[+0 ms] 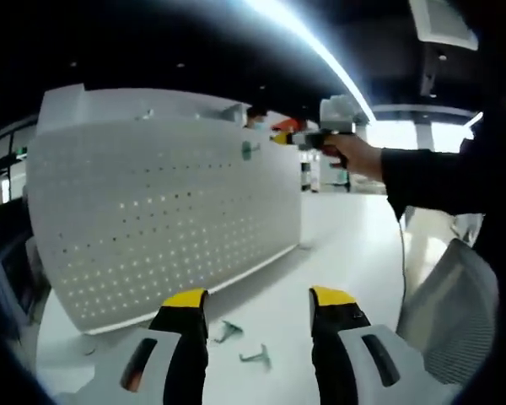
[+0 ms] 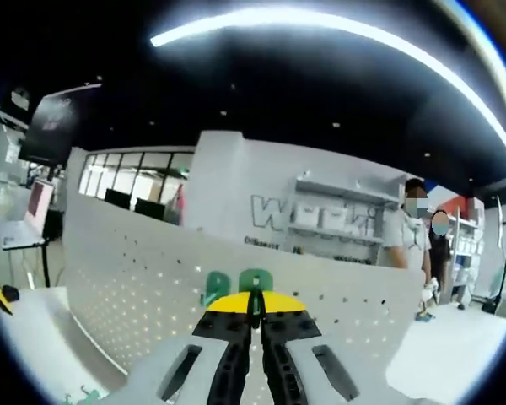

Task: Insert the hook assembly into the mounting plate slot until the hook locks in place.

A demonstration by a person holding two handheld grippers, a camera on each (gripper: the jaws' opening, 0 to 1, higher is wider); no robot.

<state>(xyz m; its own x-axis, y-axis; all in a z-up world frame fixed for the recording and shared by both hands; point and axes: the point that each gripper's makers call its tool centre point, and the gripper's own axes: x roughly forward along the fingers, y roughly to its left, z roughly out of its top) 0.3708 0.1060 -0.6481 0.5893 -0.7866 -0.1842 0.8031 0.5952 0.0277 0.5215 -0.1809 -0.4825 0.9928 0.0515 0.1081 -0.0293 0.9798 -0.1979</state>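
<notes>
Two green hooks (image 1: 243, 343) lying low in the left gripper view, on the white surface (image 1: 346, 245) between the yellow-tipped jaws of the left hand-held gripper (image 1: 259, 297), spread wide apart. Behind them, upright across the left and centre, a white perforated mounting plate (image 1: 160, 219). Upper right of that view: right hand-held gripper (image 1: 280, 137) gripped by a person's hand (image 1: 352, 153), tip at a green hook assembly (image 1: 249, 150) on the plate's top. Right gripper view, lower centre: jaws pressed nearly together, green hook assembly (image 2: 236, 285) just beyond the tips against the plate; pinched or merely touching, cannot tell.
</notes>
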